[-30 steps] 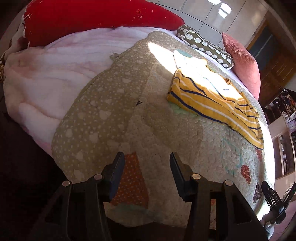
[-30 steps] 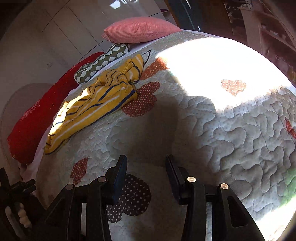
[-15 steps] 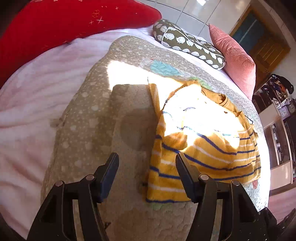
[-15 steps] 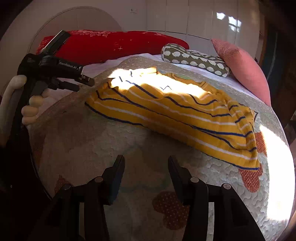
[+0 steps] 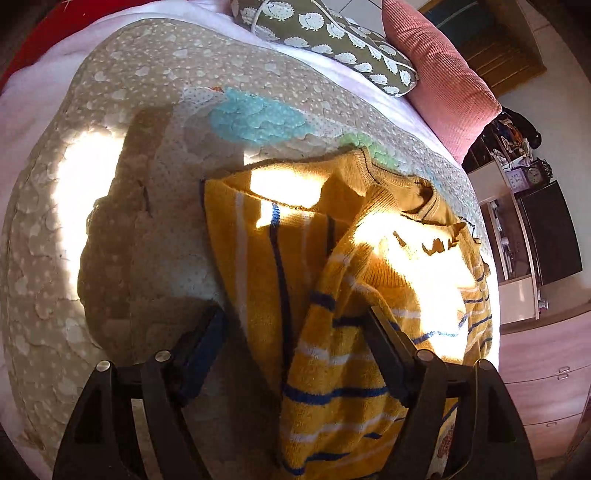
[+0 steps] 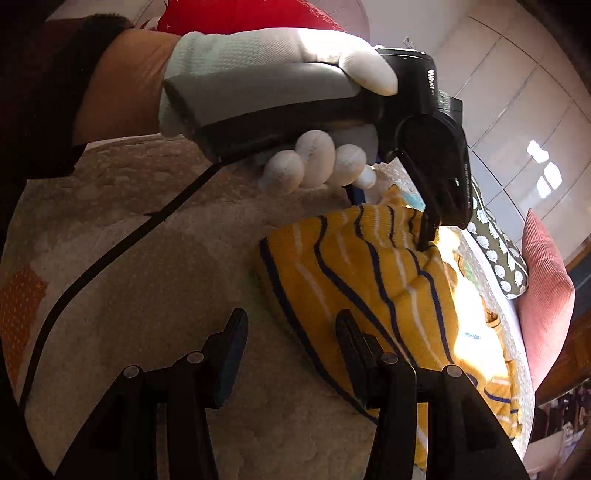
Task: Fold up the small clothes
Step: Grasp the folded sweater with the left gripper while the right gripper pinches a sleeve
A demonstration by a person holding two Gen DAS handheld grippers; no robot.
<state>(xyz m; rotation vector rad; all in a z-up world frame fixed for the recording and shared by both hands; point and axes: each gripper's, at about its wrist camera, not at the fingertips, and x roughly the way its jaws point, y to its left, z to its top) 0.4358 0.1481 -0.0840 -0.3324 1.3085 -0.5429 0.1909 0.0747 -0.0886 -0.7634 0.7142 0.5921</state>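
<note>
A small yellow sweater with blue and white stripes (image 5: 351, 295) lies crumpled on the quilted bedspread (image 5: 129, 147). My left gripper (image 5: 295, 332) is open, low over the sweater's near edge, with cloth between its fingers. In the right wrist view the sweater (image 6: 369, 280) lies ahead and to the right. My right gripper (image 6: 291, 343) is open at the sweater's near corner, its right finger over the cloth. The left gripper (image 6: 428, 240), held by a white-gloved hand (image 6: 317, 162), touches the sweater's far side.
A pink pillow (image 5: 443, 74) and a grey patterned cushion (image 5: 332, 37) lie at the far side of the bed. A red pillow (image 6: 240, 14) lies behind the hand. Drawers and shelves (image 5: 535, 258) stand to the right of the bed.
Both grippers have moved in close to the sweater. The left one has come down onto its edge, the right one has reached its near corner. Both stay open.
</note>
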